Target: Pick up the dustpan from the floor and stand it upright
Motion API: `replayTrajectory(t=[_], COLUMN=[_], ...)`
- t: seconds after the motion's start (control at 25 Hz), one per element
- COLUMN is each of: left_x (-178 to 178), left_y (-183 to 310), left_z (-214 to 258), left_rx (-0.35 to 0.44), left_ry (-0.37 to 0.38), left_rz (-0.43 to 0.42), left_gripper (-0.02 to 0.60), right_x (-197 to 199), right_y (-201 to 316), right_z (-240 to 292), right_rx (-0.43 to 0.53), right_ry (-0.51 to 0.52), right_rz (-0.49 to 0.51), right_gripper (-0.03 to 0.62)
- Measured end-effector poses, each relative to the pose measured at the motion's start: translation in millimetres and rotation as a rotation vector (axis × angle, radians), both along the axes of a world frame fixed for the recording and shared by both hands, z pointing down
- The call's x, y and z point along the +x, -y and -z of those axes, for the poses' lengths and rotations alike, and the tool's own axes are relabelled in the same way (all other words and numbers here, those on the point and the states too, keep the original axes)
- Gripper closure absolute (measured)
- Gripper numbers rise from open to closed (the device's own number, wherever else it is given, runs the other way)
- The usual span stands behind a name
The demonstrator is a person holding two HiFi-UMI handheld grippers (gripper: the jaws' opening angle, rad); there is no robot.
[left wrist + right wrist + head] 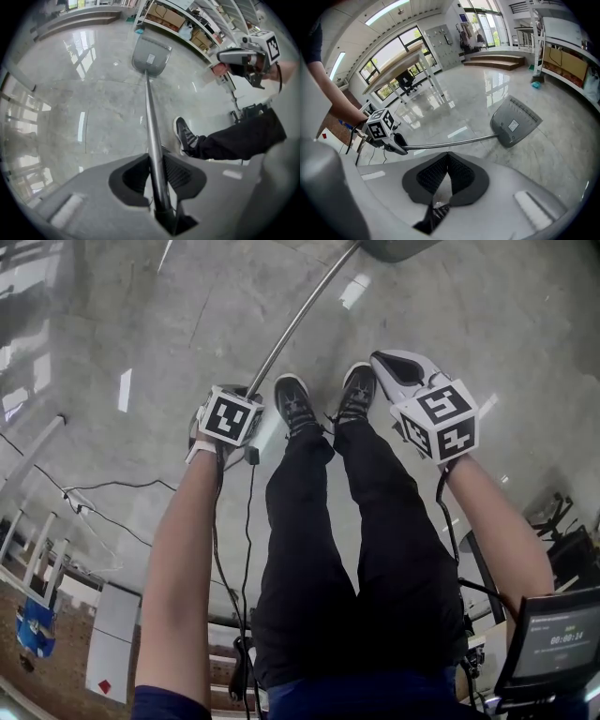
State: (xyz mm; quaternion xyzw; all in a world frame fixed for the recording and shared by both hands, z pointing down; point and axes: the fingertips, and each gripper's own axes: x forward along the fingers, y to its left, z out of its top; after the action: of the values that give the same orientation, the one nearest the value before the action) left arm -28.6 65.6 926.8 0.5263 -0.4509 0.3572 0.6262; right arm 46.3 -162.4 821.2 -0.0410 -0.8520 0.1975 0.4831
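The grey dustpan [151,56] has a long metal handle [152,136]. My left gripper [157,173] is shut on the near end of that handle, which runs straight out between the jaws. In the head view the handle [300,320] slants up from the left gripper [246,390] to the pan [398,247] at the top edge. The right gripper view shows the pan [515,122] tilted low over the floor, and the left gripper [396,143] clamped on the handle [450,143]. My right gripper [447,171] is shut with nothing between its pads and hangs apart to the right [382,360].
The person's two shoes [295,404] stand between the grippers on the polished grey floor. Shelves with cardboard boxes [173,16] line the far side beyond the pan. Cables [94,493] trail on the floor at left. A desk [398,65] and low steps [497,61] lie farther off.
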Motion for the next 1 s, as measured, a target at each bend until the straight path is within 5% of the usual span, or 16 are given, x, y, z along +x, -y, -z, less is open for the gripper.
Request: replayTrajectory(t=[0.24, 0.6, 0.84, 1.0], left_x=[31, 40, 63, 69], left_y=[9, 14, 41, 65], left_z=[56, 102, 132, 149], left_rx=[-0.030, -0.092, -0.130, -0.110], left_ry=[-0.164, -0.246, -0.386, -0.473], left_rz=[0.099, 0.195, 0.305, 0.377], left_gripper=[0.491, 0.492, 0.488, 0.479], right_x=[0, -30, -38, -39], right_y=[-8, -34, -62, -63], right_z=[37, 67, 69, 60], right_rx=[-0.016, -0.009, -0.057, -0.046], right_ry=[-0.017, 0.031, 0.028, 0.010], right_rz=[-0.016, 0.081, 0.135, 0.139], right_gripper=[0.583, 0.583, 0.582, 0.503])
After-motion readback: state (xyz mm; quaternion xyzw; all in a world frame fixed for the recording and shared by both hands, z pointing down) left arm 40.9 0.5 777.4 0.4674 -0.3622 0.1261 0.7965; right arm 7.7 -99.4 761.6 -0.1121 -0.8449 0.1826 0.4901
